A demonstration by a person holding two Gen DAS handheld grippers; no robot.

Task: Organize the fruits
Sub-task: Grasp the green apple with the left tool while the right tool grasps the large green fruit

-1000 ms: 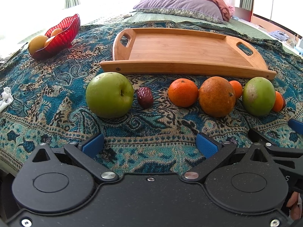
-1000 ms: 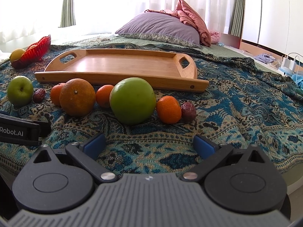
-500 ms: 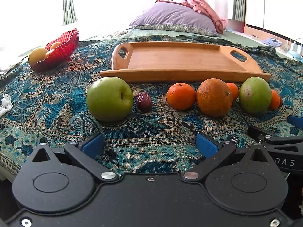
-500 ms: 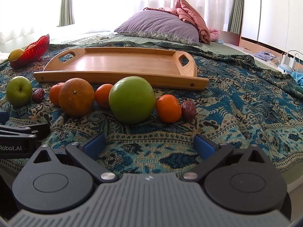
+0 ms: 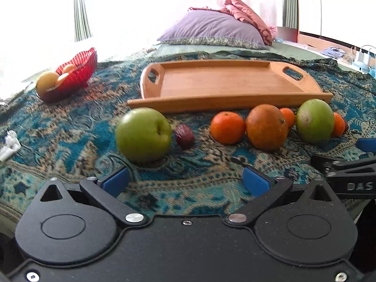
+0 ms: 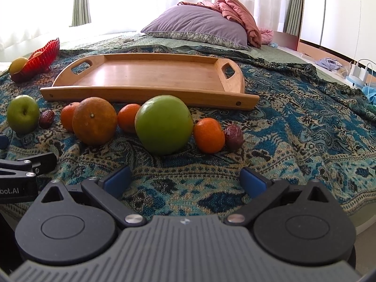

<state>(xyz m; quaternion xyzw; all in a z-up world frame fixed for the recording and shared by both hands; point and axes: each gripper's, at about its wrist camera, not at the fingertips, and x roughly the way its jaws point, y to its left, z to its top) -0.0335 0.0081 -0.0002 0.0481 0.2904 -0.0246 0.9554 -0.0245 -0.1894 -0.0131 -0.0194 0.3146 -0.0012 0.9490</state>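
A row of fruit lies on the patterned blue bedspread in front of an empty wooden tray [image 5: 225, 87] [image 6: 150, 75]. From left: a green apple [image 5: 143, 135] [image 6: 23, 114], a dark date [image 5: 185, 136] [image 6: 46, 121], a mandarin [image 5: 227, 127], a large orange [image 5: 266, 127] [image 6: 94, 120], a small mandarin [image 6: 128, 117], a second green apple [image 5: 315, 120] [image 6: 164, 124], another mandarin [image 6: 208, 135] and a second date [image 6: 233, 134]. My left gripper [image 5: 185, 181] is open just short of the left apple. My right gripper [image 6: 185, 179] is open, short of the right apple.
A red glass bowl [image 5: 75, 75] [image 6: 40, 58] with yellow and orange fruit sits at the far left. A purple pillow [image 6: 197, 27] and pink cloth lie behind the tray. White crumpled paper [image 5: 9, 144] lies at the left edge. Chargers [image 6: 357, 72] stand on the floor at right.
Both grippers have dropped lower and crept slightly closer to the fruit row. Both stay open; no fruit has moved.
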